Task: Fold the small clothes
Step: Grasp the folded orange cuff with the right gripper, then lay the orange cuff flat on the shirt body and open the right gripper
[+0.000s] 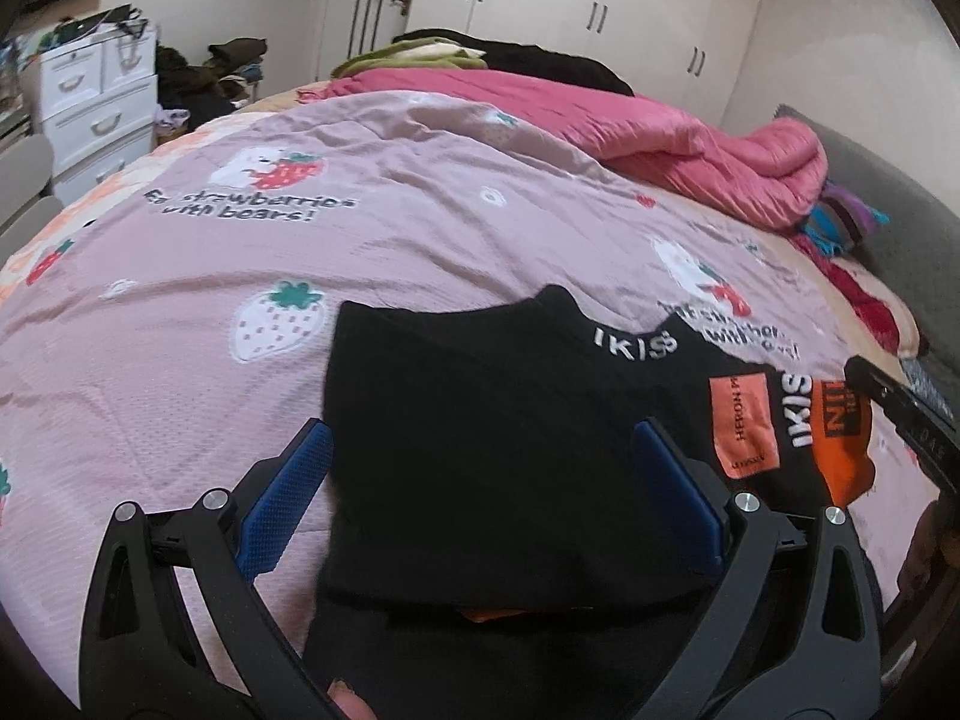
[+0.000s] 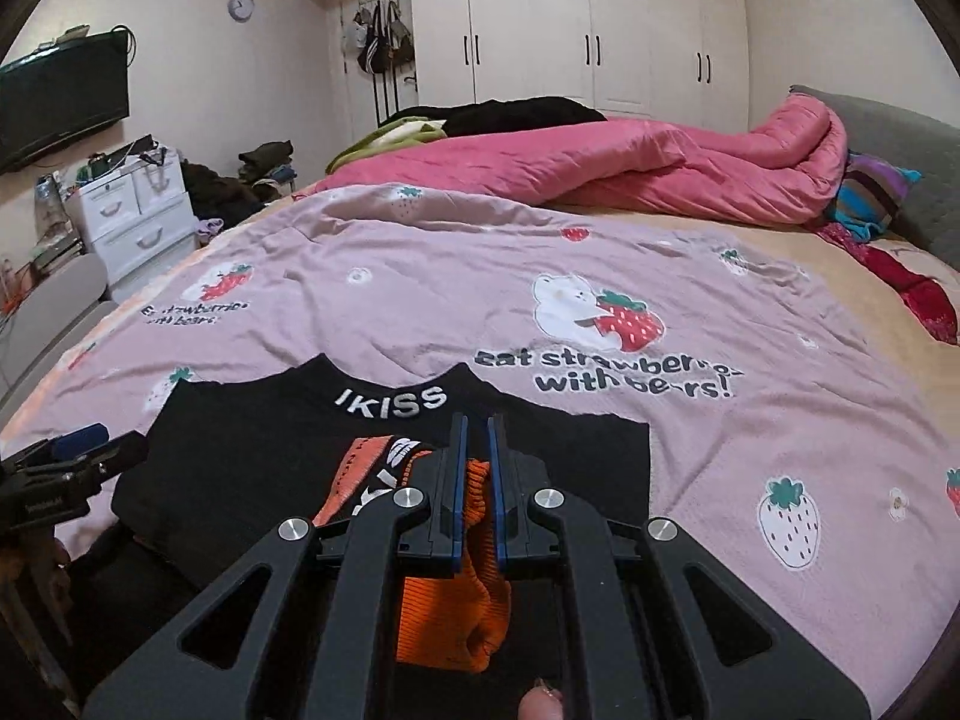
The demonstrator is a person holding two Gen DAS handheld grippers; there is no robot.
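Note:
A black sweater with a white "IKISS" collar and orange patches lies partly folded on the pink strawberry-print sheet. My left gripper is open, its blue pads wide apart over the folded black body and not pressing it. It also shows at the left edge of the right wrist view as the left gripper. My right gripper is shut on the sweater's orange ribbed cuff, which hangs between and below its fingers. The right gripper enters the left wrist view at the right edge, by the orange patch.
A rumpled pink quilt and dark clothes lie at the far side of the bed. A striped cushion rests against the grey headboard on the right. White drawers, a wall TV and wardrobes stand beyond.

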